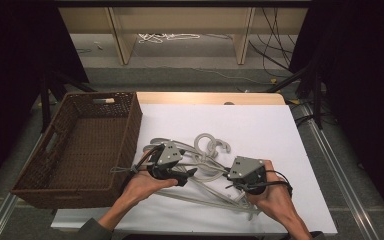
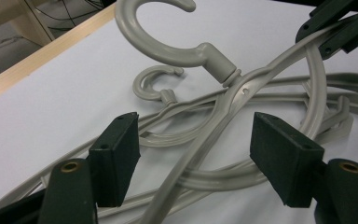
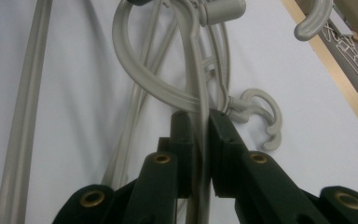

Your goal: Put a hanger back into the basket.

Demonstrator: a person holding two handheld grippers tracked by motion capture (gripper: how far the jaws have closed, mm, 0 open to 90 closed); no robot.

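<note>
Several grey plastic hangers point(image 1: 207, 159) lie tangled on the white tabletop point(image 1: 260, 120). My left gripper point(image 1: 187, 175) reaches into the pile from the left. In the left gripper view it point(image 2: 198, 154) stands open, and one hanger's arm point(image 2: 223, 105) runs between its pads without touching them; that hanger's big hook point(image 2: 168, 46) curls beyond. My right gripper point(image 1: 228, 175) comes in from the right. In the right gripper view it point(image 3: 200, 126) is shut on a thin hanger arm point(image 3: 196, 79), which runs straight up from the pads toward a hook collar point(image 3: 221, 9).
A brown wicker basket point(image 1: 130, 125) with nothing in it stands at the left edge of the tabletop, close to my left hand. A wooden strip point(image 1: 210, 97) borders the far edge. Cables point(image 1: 167, 36) lie on the floor beyond.
</note>
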